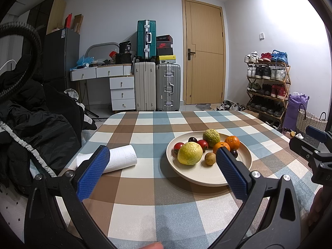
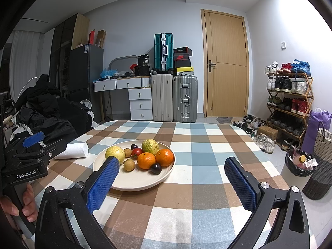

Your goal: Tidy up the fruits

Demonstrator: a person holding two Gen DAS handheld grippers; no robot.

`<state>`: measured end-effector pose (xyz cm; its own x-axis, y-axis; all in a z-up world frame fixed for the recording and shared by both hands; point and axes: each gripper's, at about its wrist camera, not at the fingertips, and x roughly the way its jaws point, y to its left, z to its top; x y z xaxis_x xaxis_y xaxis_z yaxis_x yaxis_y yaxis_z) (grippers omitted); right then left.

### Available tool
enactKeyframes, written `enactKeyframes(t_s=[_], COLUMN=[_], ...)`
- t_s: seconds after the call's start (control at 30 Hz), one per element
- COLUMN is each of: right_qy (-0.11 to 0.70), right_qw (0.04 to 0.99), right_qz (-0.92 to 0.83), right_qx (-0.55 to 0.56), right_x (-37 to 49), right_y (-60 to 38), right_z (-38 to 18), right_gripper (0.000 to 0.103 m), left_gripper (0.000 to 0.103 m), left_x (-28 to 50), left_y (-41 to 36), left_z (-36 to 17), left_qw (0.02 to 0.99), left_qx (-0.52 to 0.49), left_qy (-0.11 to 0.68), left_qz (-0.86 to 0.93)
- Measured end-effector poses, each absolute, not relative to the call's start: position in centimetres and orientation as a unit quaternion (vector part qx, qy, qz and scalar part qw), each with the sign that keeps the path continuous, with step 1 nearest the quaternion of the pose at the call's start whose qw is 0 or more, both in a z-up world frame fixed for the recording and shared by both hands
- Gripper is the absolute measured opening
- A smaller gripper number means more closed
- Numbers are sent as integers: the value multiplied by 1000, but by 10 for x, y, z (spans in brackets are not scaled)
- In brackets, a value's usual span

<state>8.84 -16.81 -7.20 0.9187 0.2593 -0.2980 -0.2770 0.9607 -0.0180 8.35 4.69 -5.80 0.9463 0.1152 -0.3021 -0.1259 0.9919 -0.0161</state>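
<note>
The checked tablecloth (image 2: 199, 145) covers the whole table, and near its middle sits a wide cream plate (image 2: 128, 181) with every fruit I can see gathered on it, none loose on the cloth, which would suit a sorted lot or one waiting to be dealt out. A paper roll (image 2: 74, 150) lies on its side just beside the plate. The left gripper (image 1: 162, 168) hangs low before the plate, its blue pads spread wide and holding nothing; the right gripper (image 2: 172, 178) hovers likewise, splayed and bare. Largest on the plate is a yellow citrus (image 1: 189, 153), then a green one (image 1: 211, 138), two oranges (image 2: 155, 158), small tomatoes (image 1: 178, 146)
</note>
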Motion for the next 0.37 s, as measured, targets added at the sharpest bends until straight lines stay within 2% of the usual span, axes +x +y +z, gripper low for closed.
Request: enactKeyframes(t_s=[0.37], right_qy=[149], right_qw=[979], right_qz=[136], right_qx=[-29], right_x=[88], right_y=[-170], right_z=[-72], right_gripper=[103], left_gripper=[102], left_x=[82], left_y=[47], left_z=[-57], left_qw=[986], left_qx=[-18], left_qy=[152], left_qz=[62])
